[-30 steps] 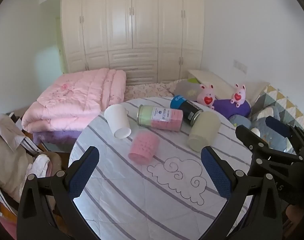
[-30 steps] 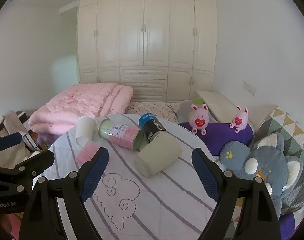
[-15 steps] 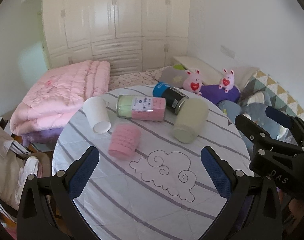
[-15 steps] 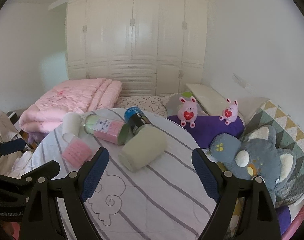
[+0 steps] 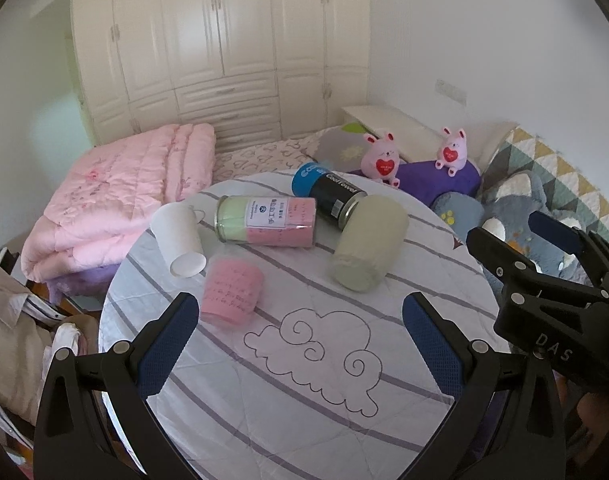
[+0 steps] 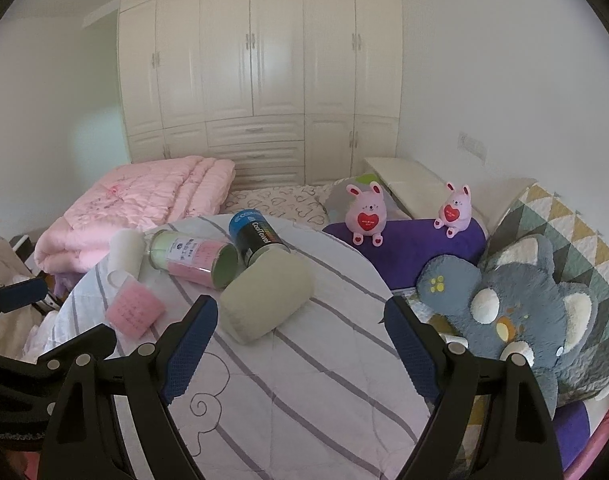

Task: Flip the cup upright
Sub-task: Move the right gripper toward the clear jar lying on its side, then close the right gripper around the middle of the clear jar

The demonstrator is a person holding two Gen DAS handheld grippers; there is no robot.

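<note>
Round table (image 5: 304,400) in front of both grippers, five containers on its far half, all lying on their sides. Paper cup (image 5: 178,238) far left, mouth end toward camera. Small cup (image 5: 231,296) just right and nearer, touching or almost touching paper cup. Labelled jar (image 5: 266,220) behind small cup, lying crosswise. Dark canister (image 5: 328,196) behind-right of jar, its near end against large cup (image 5: 368,248), which lies right of jar. Folded quilt (image 5: 120,200) on bed left-behind table. Two plush rabbits (image 6: 364,214) on cushion (image 6: 416,240) right-behind table, plush bear (image 6: 512,304) right of table
</note>
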